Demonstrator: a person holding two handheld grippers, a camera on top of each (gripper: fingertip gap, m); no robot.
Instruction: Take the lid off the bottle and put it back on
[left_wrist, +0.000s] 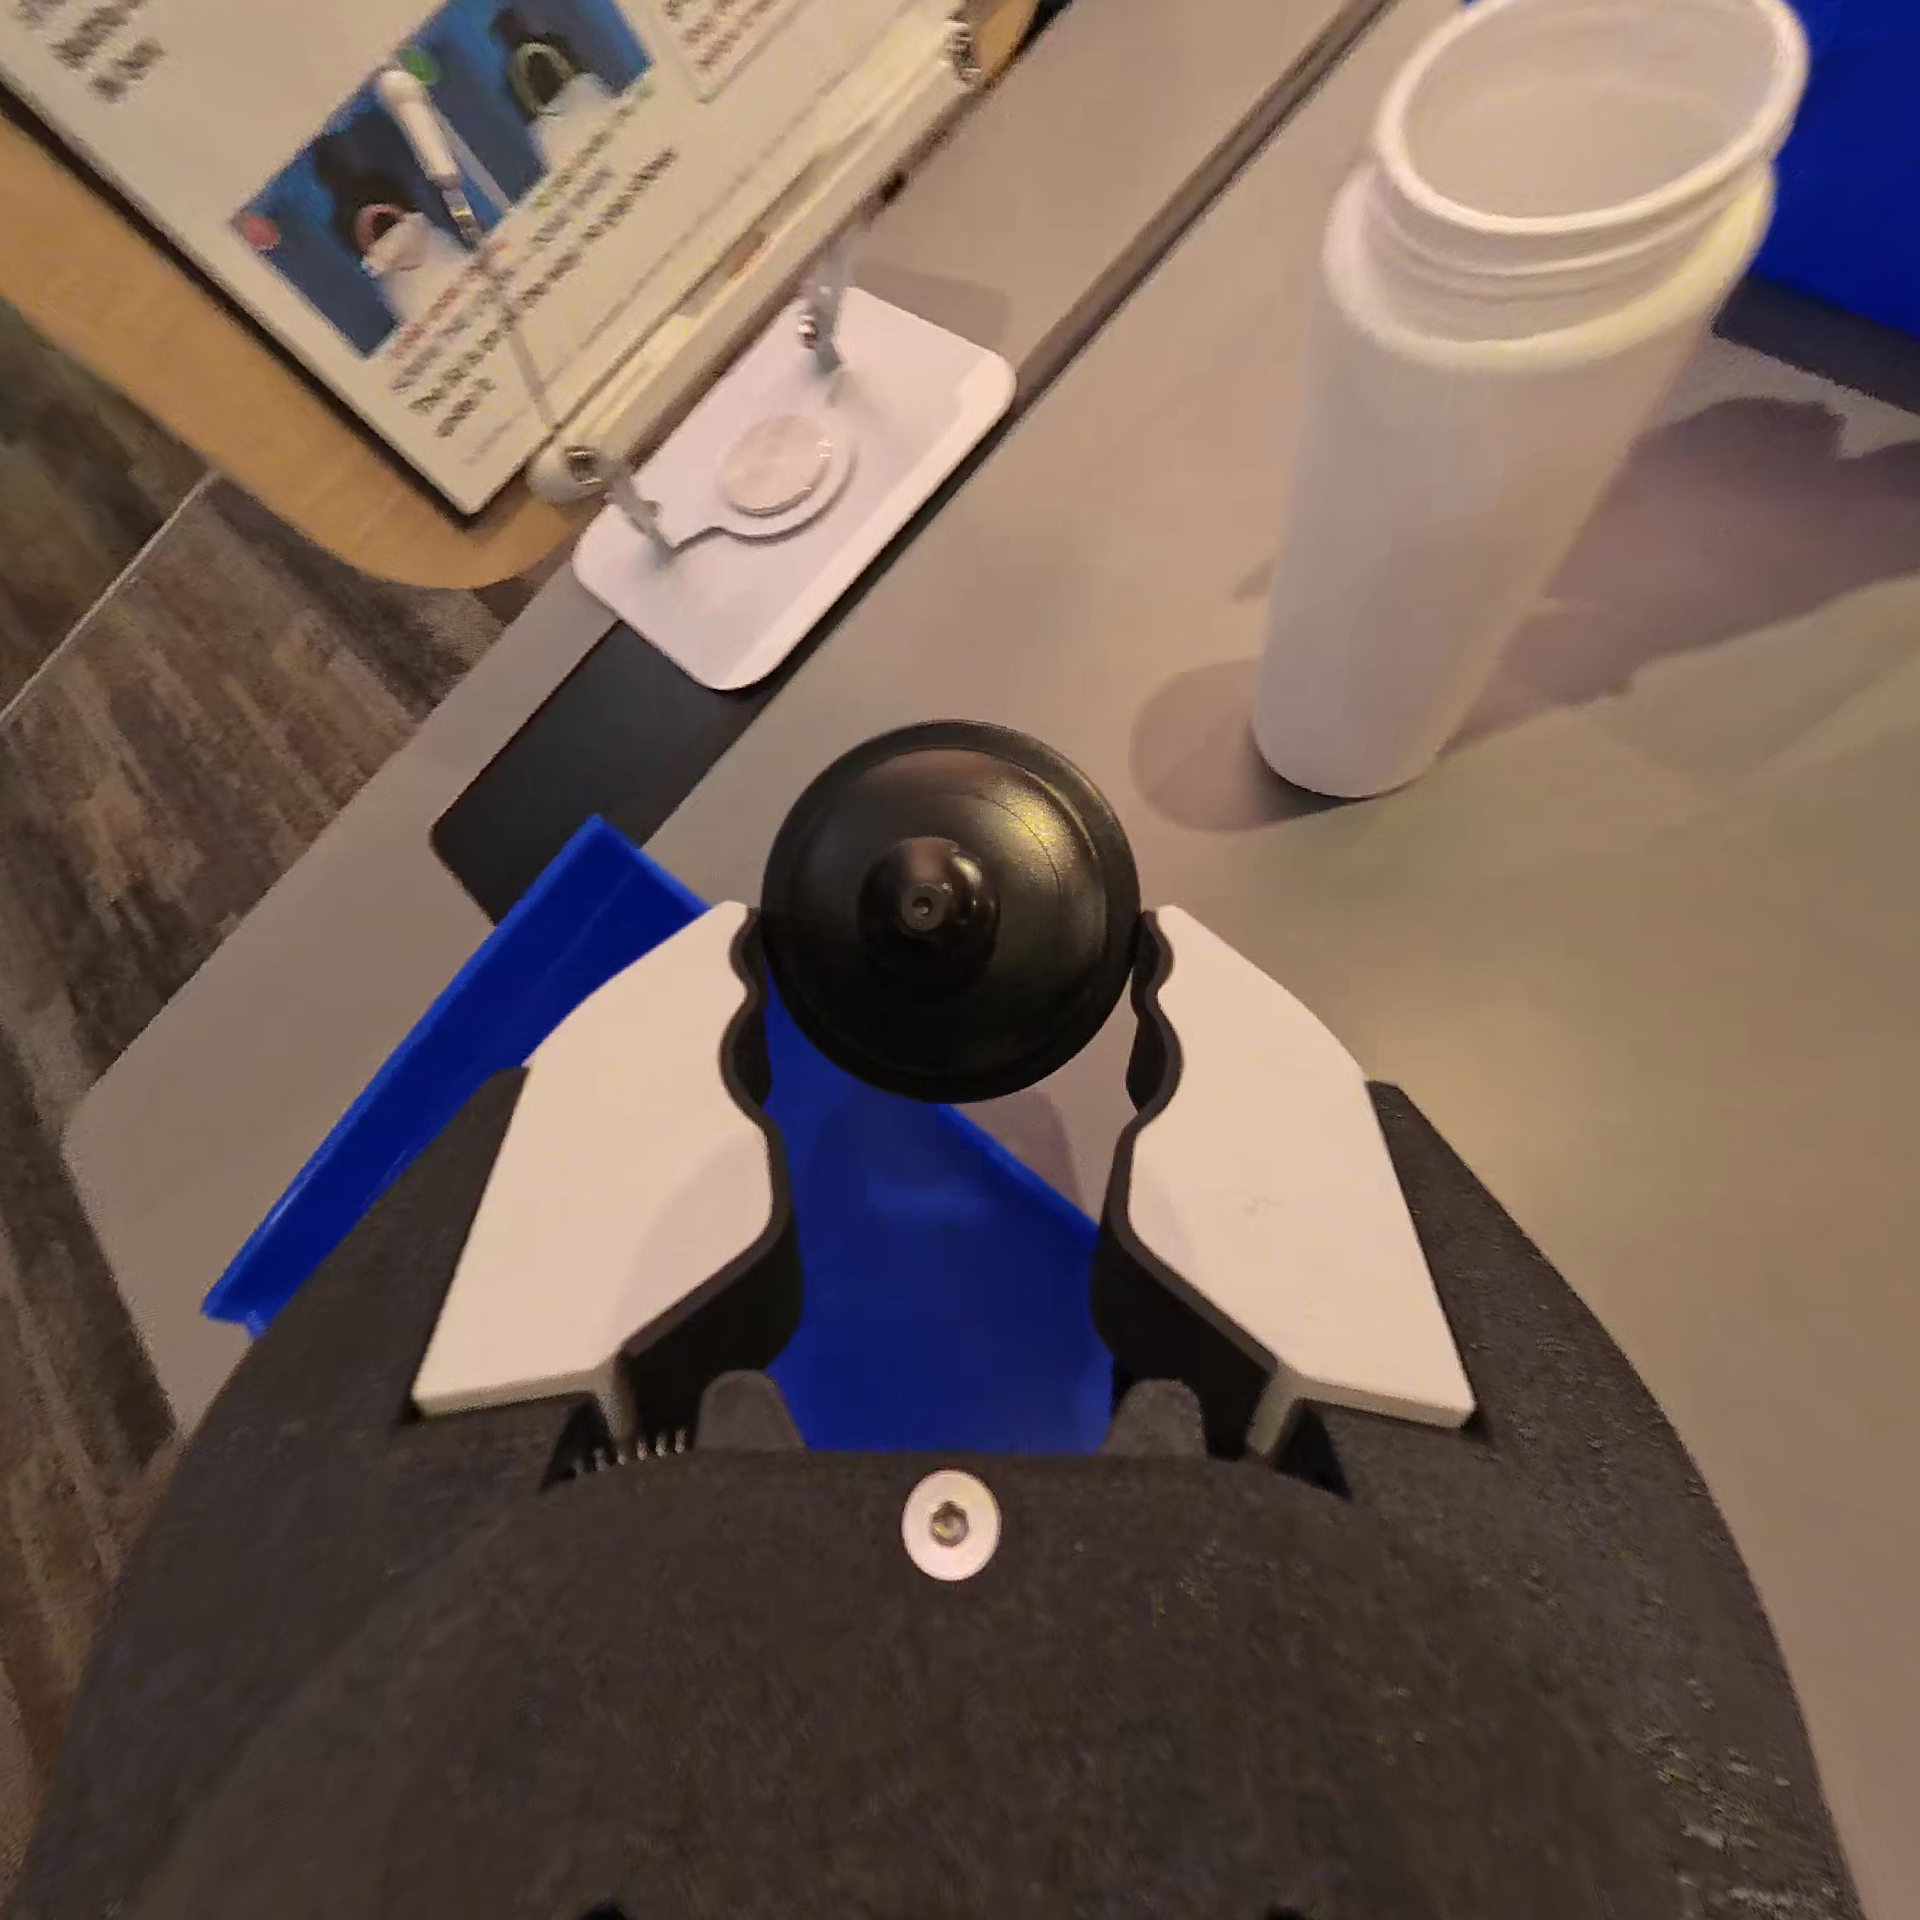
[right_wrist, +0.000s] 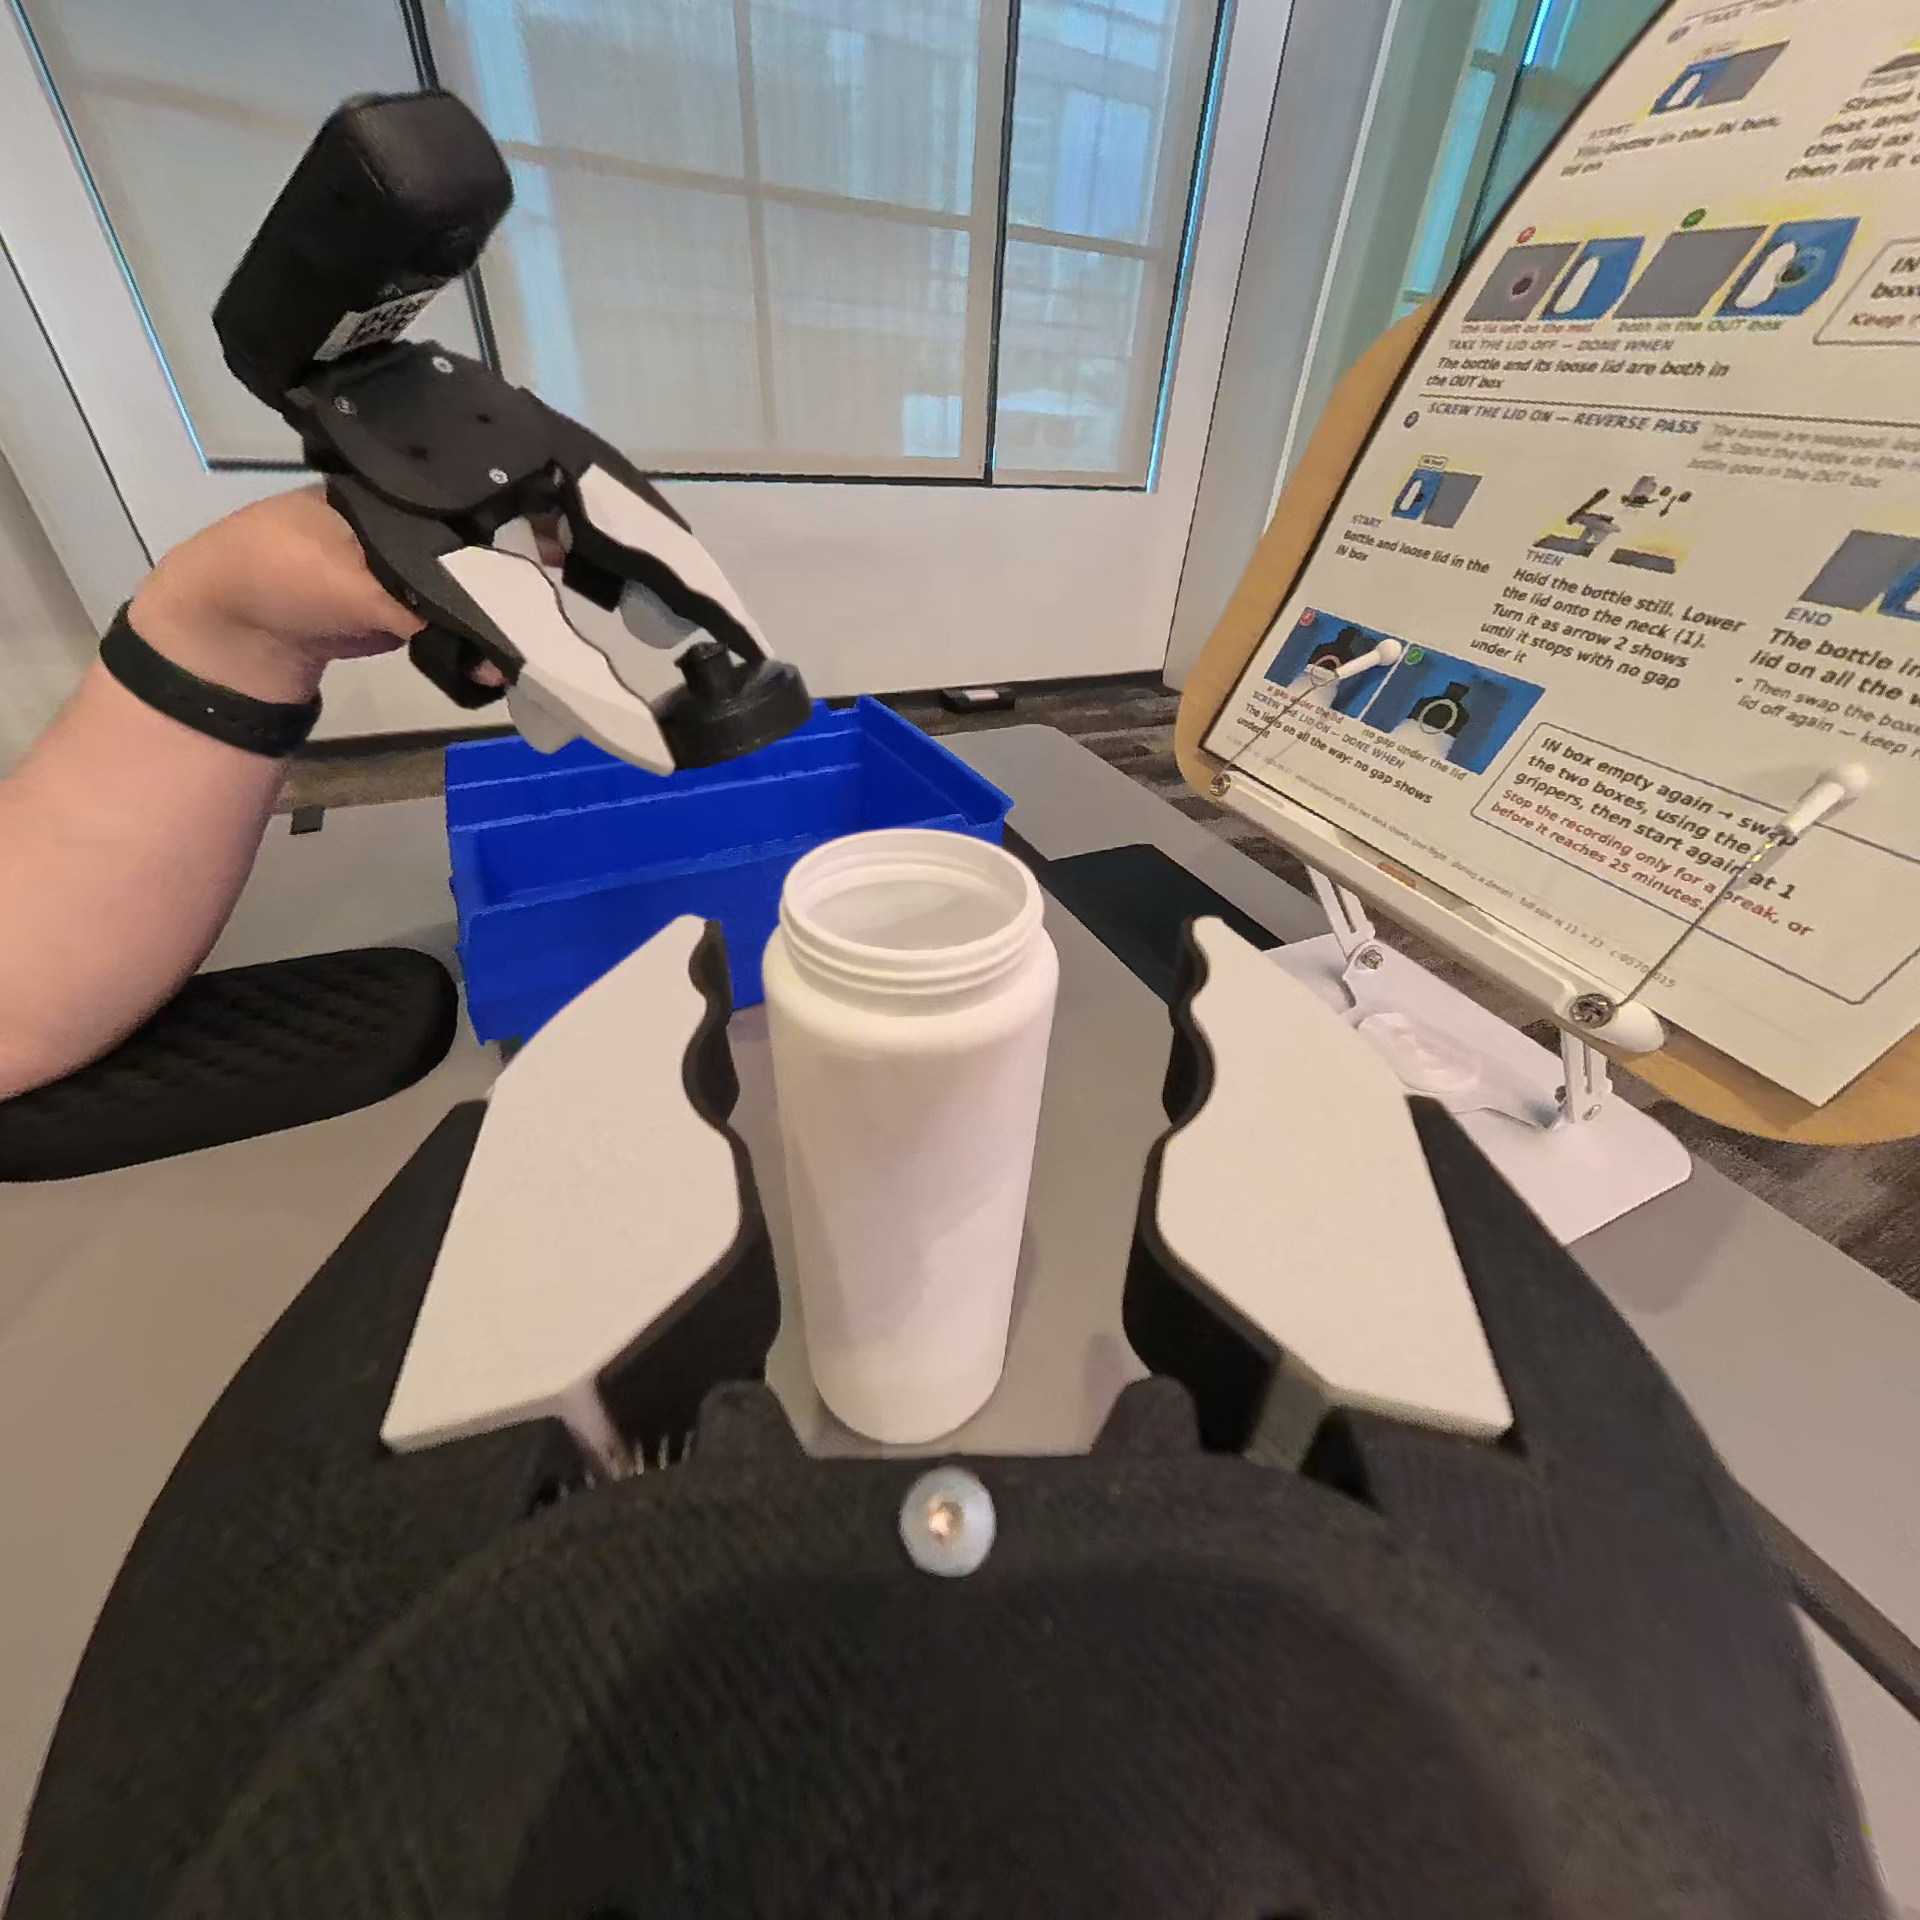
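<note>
While the left gripper (left_wrist: 948, 914) clamps the black spouted lid (left_wrist: 951, 909) in the air above the blue bin (right_wrist: 727, 842), the open-necked white bottle (right_wrist: 909, 1132) stands unlabelled between the right gripper's (right_wrist: 940, 971) spread, untouching fingers; a printed instruction sheet (right_wrist: 1621, 582) stands far right.

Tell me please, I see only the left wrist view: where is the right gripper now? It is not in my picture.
Observer: The right gripper is at the white bottle, one finger on each side of it, open, not touching.
Operator: Is the bottle standing free on the table?
Observer: Yes, upright on the grey table, its threaded mouth uncovered.
Operator: My black lid, how high is it compared with the bottle?
Observer: The black lid, held in the left gripper, hangs above the bottle's mouth and to the left of it in the right wrist view, in front of the blue box.
</note>
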